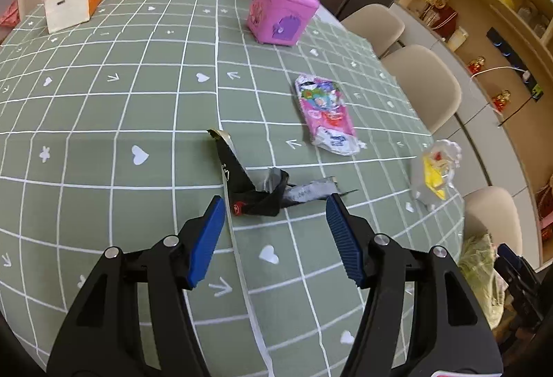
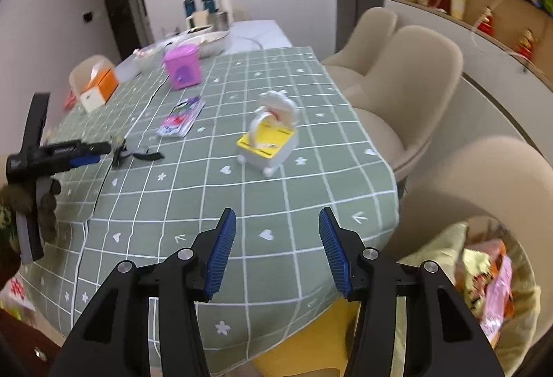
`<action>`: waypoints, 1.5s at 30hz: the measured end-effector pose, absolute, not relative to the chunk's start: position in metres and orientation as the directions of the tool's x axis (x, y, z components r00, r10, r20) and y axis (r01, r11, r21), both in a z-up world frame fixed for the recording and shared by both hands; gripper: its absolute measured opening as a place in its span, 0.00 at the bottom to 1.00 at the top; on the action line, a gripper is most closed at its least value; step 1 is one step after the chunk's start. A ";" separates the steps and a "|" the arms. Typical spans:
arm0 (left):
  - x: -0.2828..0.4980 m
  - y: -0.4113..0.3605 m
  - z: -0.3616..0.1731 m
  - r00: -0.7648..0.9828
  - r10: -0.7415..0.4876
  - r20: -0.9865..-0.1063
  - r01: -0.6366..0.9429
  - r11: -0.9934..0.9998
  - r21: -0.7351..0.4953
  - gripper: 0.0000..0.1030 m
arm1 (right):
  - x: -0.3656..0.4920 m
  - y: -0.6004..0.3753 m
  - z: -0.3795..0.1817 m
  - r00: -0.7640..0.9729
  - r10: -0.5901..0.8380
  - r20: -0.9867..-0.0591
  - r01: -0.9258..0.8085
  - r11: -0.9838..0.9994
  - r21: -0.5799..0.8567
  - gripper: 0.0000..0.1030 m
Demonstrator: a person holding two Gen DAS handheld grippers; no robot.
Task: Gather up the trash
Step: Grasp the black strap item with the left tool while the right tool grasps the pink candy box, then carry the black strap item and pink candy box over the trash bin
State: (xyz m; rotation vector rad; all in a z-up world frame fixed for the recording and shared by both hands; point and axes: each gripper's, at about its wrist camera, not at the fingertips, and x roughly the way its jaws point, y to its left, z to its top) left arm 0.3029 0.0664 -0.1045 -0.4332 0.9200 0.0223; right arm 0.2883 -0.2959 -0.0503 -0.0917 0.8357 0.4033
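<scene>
Both grippers, left point(image 1: 274, 200) and right point(image 2: 277, 216), gape empty. The crumpled black wrapper point(image 1: 257, 185) (thin, flat) could slip the left's pinch.

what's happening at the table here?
A person with two handheld grippers is clearing trash off a green checked tablecloth. The left gripper is open, with a crumpled black wrapper lying just ahead between its fingertips, not gripped. The right gripper is open and empty over the table's near edge. A pink wrapper lies further out, and a lined bin beside the table already holds some wrappers.
</scene>
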 end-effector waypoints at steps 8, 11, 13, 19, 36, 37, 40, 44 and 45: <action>0.329 0.059 -0.121 0.593 -0.070 -0.802 -0.275 0.919 -0.284 0.31 | 0.301 -0.262 -0.066 0.502 0.394 -0.770 -0.513 0.852 0.102 0.46; 0.320 0.060 -0.110 0.614 -0.098 -0.783 -0.269 0.907 -0.324 0.26 | 0.310 -0.237 -0.068 0.462 0.435 -0.773 -0.577 0.809 0.111 0.46; 0.309 0.062 -0.102 0.622 -0.108 -0.775 -0.263 0.904 -0.337 0.26 | 0.321 -0.214 -0.066 0.455 0.466 -0.759 -0.608 0.785 0.118 0.46; 0.274 0.075 -0.094 0.600 -0.152 -0.786 -0.230 0.907 -0.352 0.26 | 0.369 -0.150 -0.068 0.431 0.534 -0.727 -0.630 0.755 0.181 0.46; 0.194 0.119 -0.111 0.597 -0.153 -0.787 -0.331 0.847 -0.416 0.27 | 0.474 -0.049 -0.125 0.452 0.401 -0.797 -0.550 0.829 0.105 0.39; 0.192 0.120 -0.112 0.599 -0.154 -0.786 -0.335 0.843 -0.420 0.27 | 0.473 -0.046 -0.125 0.450 0.397 -0.800 -0.557 0.825 0.095 0.24; 0.188 0.123 -0.112 0.603 -0.156 -0.783 -0.334 0.841 -0.425 0.27 | 0.467 -0.048 -0.121 0.388 0.440 -0.810 -0.569 0.806 0.165 0.10; 0.192 0.124 -0.104 0.612 -0.154 -0.775 -0.322 0.847 -0.423 0.27 | 0.441 -0.059 -0.096 0.388 0.474 -0.790 -0.583 0.790 0.188 0.08; 0.193 0.124 -0.101 0.618 -0.152 -0.772 -0.317 0.850 -0.421 0.27 | 0.434 -0.065 -0.088 0.390 0.484 -0.783 -0.585 0.788 0.195 0.08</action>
